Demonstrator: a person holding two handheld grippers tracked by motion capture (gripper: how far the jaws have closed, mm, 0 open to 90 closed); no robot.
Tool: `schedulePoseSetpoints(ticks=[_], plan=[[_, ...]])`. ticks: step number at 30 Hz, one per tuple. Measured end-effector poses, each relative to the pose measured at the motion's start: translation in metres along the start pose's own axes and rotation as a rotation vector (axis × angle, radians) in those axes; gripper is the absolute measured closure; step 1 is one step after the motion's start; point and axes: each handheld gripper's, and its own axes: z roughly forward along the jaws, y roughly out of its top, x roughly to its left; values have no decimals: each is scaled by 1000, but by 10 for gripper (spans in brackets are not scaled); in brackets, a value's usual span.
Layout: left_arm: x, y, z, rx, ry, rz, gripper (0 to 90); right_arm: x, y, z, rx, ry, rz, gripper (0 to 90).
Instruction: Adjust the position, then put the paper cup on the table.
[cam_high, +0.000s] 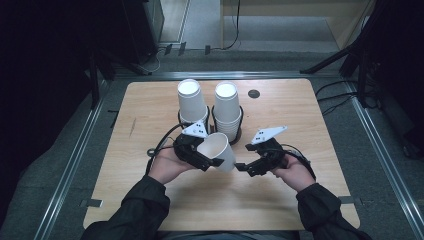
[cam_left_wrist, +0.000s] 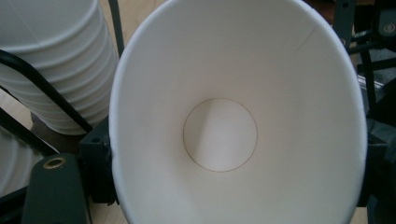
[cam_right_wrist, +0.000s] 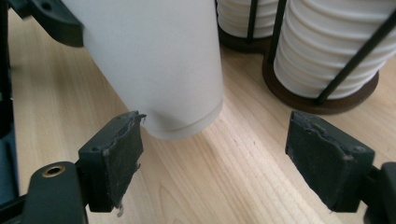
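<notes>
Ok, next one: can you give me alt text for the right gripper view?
The right gripper has its two black jaws wide open, just below the bottom end of a white paper cup held off the wooden table. Behind stand two stacks of white cups in wire holders.

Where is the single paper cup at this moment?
In the high view the single paper cup is near the table's middle, held between the left gripper's jaws, just in front of the two cup stacks, with the right gripper open beside its base.

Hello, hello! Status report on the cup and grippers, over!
Left gripper clamps single paper cup. Right gripper open beside its base. Cup stacks stand behind.
</notes>
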Motion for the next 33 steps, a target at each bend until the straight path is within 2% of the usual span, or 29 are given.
schedulePoseSetpoints(ticks=[4,8,11,23,26,33], plan=[[0,0,0,6,-8,4,171,-3,-2,-1,4,-18,-11,190],[3,-4,0,26,6,2,170,-5,-3,-3,13,-48,-11,190],[5,-7,-1,38,10,-11,169,-9,-3,-9,-7,-69,26,190],[13,-19,-12,42,41,-54,165,-25,-7,-22,-42,-134,88,190],[15,-22,-15,40,51,-64,165,-29,-7,-23,-50,-139,110,190],[18,-29,-26,26,79,-91,161,-33,-5,-22,-60,-127,115,190]])
